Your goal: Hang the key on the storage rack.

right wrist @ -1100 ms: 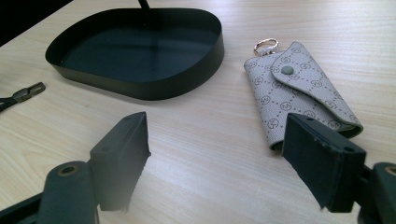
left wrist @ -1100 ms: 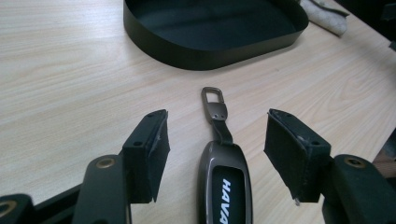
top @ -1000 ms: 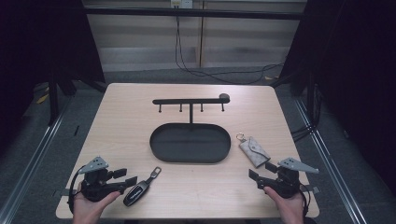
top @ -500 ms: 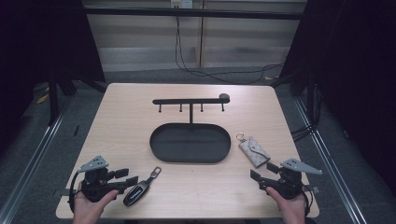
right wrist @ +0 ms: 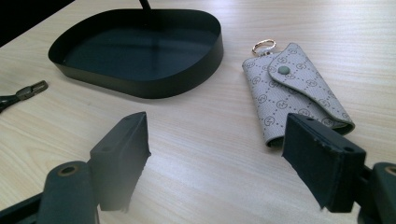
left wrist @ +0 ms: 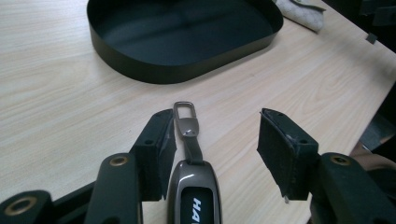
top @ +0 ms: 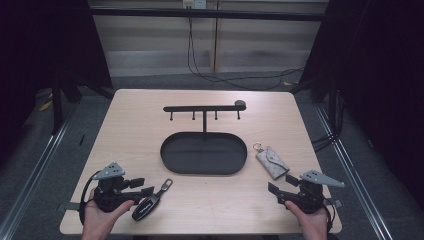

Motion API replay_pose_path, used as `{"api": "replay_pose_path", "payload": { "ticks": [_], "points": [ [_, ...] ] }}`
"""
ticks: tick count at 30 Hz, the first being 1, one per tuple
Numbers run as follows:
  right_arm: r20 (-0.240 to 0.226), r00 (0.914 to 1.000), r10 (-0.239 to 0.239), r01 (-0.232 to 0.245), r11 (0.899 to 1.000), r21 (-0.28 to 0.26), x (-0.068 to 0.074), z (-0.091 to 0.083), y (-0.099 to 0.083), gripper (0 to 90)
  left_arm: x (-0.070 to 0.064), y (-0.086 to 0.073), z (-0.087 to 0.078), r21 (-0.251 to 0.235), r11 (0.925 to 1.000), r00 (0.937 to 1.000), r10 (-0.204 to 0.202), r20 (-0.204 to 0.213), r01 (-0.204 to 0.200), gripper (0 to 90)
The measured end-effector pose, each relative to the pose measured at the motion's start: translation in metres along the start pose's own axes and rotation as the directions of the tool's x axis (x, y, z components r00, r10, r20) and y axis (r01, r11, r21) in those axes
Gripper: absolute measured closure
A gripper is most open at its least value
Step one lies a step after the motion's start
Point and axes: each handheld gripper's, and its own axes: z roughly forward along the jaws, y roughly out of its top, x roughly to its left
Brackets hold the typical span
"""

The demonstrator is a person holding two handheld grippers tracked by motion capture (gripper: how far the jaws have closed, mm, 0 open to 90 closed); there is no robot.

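A dark car key fob (top: pixel 146 206) with a strap and metal clasp lies near the table's front left. My left gripper (top: pixel 142 186) is open beside it. In the left gripper view the fob (left wrist: pixel 194 198) lies on the wood between the jaws of the left gripper (left wrist: pixel 217 123), close against the left jaw, and the jaws are not closed on it. A grey patterned key pouch (top: pixel 272 161) with a gold ring lies right of the tray. My right gripper (top: pixel 282 185) is open just short of the pouch (right wrist: pixel 292 88). The right gripper (right wrist: pixel 219 126) has nothing between its jaws.
A black oval tray (top: pixel 204 170) sits mid-table, with a black hook rack (top: pixel 204 108) rising behind it. The tray's wall (left wrist: pixel 177 70) is ahead of the left jaws and its rim (right wrist: pixel 140 86) is left of the pouch. The table's front edge lies just behind both hands.
My left gripper has edged a little to the right, closer around the fob. The right gripper has barely shifted. The fob and pouch have not moved.
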Motion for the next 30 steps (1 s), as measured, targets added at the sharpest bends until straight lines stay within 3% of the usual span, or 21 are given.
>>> {"api": "replay_pose_path", "payload": {
  "ticks": [9,19,25,30],
  "points": [
    [0.005,1.0000,-0.004,0.004,1.000,0.004,0.000,0.001,0.000,22.6,0.001,0.014,0.001,0.095,0.9951,0.9995,0.028,-0.017,-0.026,49.0],
    [-0.005,1.0000,-0.005,0.005,1.000,0.005,0.000,0.002,0.000,20.5,0.001,0.033,0.001,0.118,0.9922,0.9967,0.047,-0.066,-0.039,43.6],
    [-0.007,1.0000,-0.005,0.005,1.000,0.008,0.000,0.002,0.000,19.8,0.000,0.045,0.007,0.195,0.9793,0.9962,0.065,-0.059,-0.052,40.1],
    [-0.008,1.0000,-0.004,0.004,1.000,0.013,0.001,0.003,0.000,19.1,-0.002,0.051,0.015,0.260,0.9627,0.9953,0.089,-0.039,-0.076,42.5]
  ]
}}
